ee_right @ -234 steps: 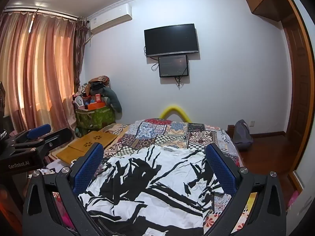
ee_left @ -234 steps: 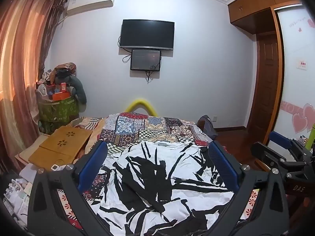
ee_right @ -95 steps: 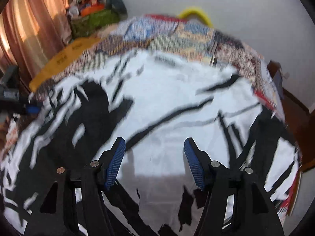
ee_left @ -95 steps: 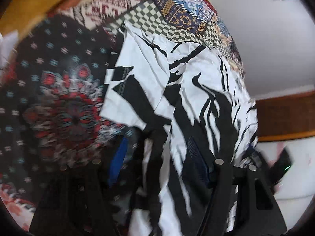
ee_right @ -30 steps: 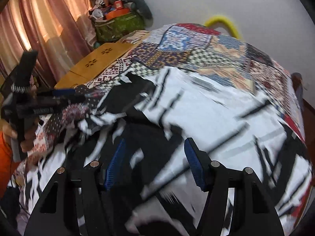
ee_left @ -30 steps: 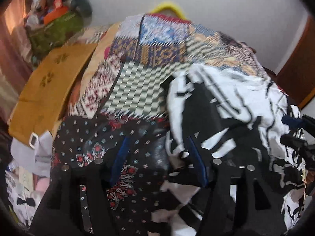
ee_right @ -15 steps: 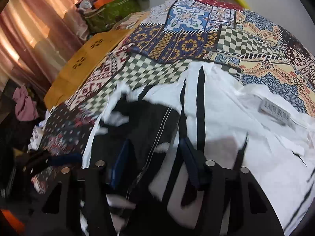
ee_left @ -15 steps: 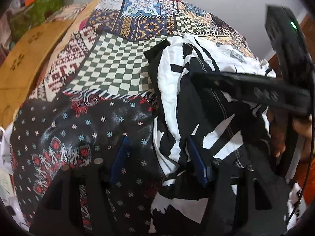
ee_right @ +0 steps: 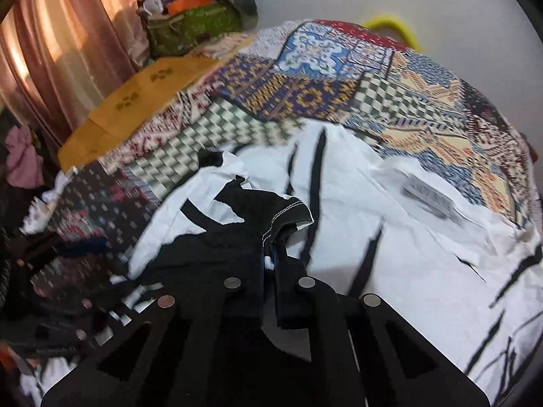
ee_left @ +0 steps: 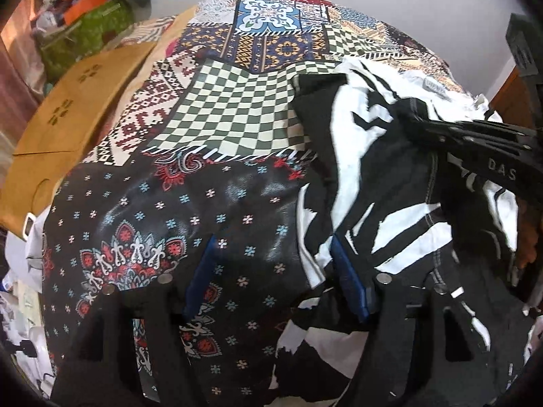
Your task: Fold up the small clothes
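A black-and-white patterned garment (ee_right: 373, 224) lies on a patchwork bedspread (ee_right: 305, 95). My right gripper (ee_right: 269, 261) is shut on a black stitched hem of the garment, near its left side. In the left wrist view the garment (ee_left: 366, 156) is bunched at the right, its left part folded over. My left gripper (ee_left: 275, 261) is open, low over the dark bedspread (ee_left: 169, 210), its right finger (ee_left: 349, 281) against the garment's edge. The right gripper (ee_left: 475, 149) crosses over the garment there.
A tan board (ee_left: 68, 108) lies along the bed's left side, with a green bag of clutter (ee_right: 193, 23) behind it and curtains (ee_right: 51, 51) at the left. A yellow hoop (ee_right: 393, 23) sits at the bed's far end. Clutter lies at the lower left (ee_left: 20, 305).
My right gripper has closed onto the garment's black hem; half a second ago its jaws were apart. The left gripper has stayed open and shifted slightly over the bedspread.
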